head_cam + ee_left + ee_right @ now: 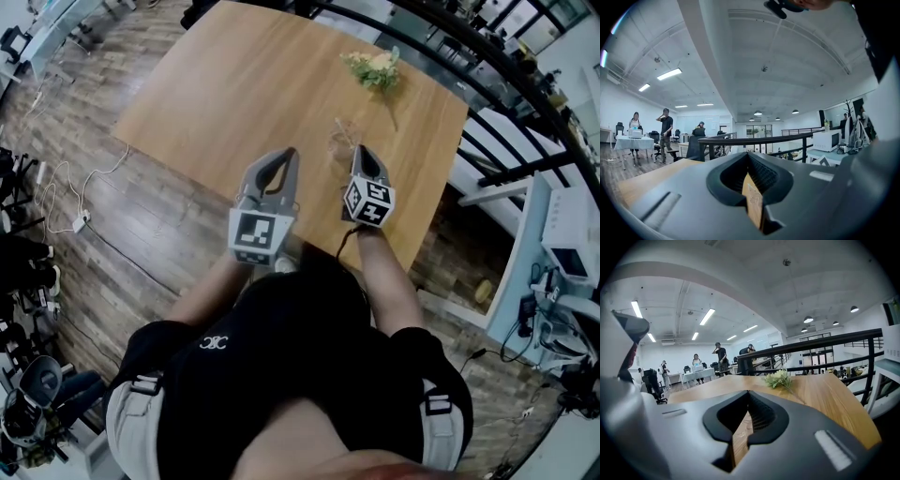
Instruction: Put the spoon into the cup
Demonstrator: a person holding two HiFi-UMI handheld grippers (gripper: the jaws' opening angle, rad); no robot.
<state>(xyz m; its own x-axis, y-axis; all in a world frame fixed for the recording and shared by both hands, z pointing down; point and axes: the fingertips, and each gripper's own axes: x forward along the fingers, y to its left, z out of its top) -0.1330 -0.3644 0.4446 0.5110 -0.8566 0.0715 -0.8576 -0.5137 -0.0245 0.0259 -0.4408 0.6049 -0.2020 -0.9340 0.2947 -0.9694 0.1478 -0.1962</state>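
Wooden table (234, 84), bare over most of its top. Only the head view shows all four edges. The left gripper view catches just a strip of its near left part, and the right gripper view looks across its right half to the far edge.

Person (281, 347) in a dark top stands at the near edge, both forearms reaching over it. Only the head view shows this.

Black railing (825, 341) runs beyond the table's far and right edges and shows in all three views. Several people (665, 133) stand at desks far off across the room, seen only from the two gripper cameras.

Left gripper (289, 155) is over the near edge, about mid-length. Its own view shows the tongs pressed together with nothing between them.

Right gripper (359, 150) is just beside it, toward the right edge. Its tongs are also closed and empty, the pads meeting tip to tip in its own view.

Flowers (375, 67), a pale green-white sprig, lie flat near the far right corner with the stem trailing toward the near edge. They are visible in the head and right gripper views but not in the left gripper view.

Cup (343, 141), clear glass, stands on the table's right half between the flowers and the right gripper, just off that gripper's tip. It is faint in the head view, and its contents are too hard to make out. The right gripper view gives only a glassy glint through the slot under the pads.
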